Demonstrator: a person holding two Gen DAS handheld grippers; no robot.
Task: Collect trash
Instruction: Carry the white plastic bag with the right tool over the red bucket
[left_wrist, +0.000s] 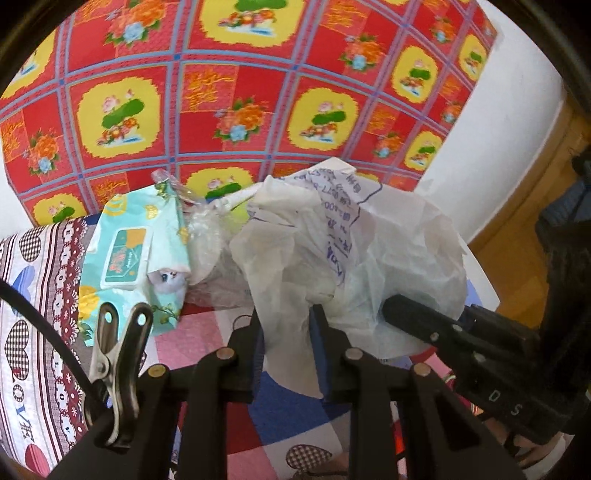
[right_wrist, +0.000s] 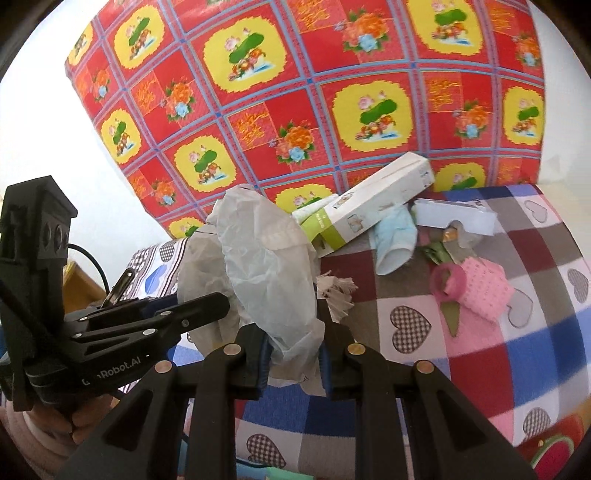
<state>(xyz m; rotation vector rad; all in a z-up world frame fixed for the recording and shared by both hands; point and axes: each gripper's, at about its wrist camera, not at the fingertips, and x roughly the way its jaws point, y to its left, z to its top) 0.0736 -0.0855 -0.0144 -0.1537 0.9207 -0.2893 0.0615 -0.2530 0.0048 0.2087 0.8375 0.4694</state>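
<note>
Both tools clenched on the white plastic bag (left_wrist: 332, 251): left tool (left_wrist: 288, 325) and right tool (right_wrist: 293, 347) each pinch an edge, bag lifted over the bed (right_wrist: 480, 332). Risk: thin film slips or tears if they pull apart; the box (right_wrist: 369, 206) and sock (right_wrist: 393, 240) are uncollected.

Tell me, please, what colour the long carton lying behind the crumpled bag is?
The long carton is white with a lime-green band; the right wrist view shows it best.

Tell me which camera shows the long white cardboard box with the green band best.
The right wrist view: the long white cardboard box with the green band lies in full sight on the checked cloth. In the left wrist view the crumpled white plastic bag hides it almost entirely.
</note>
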